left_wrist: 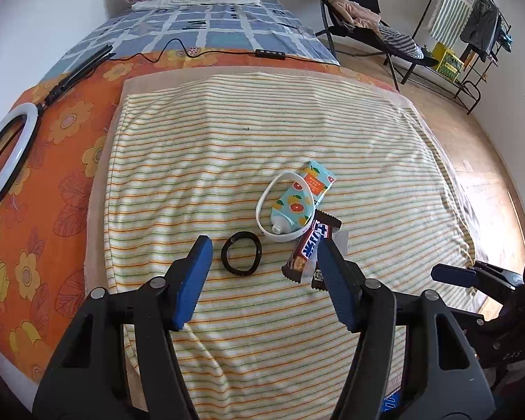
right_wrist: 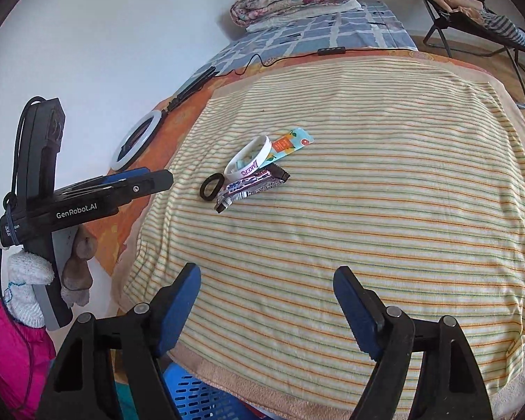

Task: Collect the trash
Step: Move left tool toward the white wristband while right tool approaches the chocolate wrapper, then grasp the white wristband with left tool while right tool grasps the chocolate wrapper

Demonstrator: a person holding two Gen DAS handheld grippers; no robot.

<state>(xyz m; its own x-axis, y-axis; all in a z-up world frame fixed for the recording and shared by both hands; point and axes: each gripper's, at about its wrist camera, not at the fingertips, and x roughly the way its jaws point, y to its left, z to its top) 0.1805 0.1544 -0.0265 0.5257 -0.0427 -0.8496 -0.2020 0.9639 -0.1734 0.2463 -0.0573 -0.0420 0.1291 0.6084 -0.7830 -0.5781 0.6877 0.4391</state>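
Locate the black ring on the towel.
Left wrist view: the black ring lies on the striped towel, just left of the candy bar, below the white wristband.

Both wrist views angled down, sharing striped towel.

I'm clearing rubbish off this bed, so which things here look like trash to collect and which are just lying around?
Probably for the job:
- candy bar wrapper
- blue basket, likely the bin
- left gripper and right gripper, both open and empty

Likely just lying about:
- fruit-print tube
- white wristband
- black hair tie
- ring light
- striped towel
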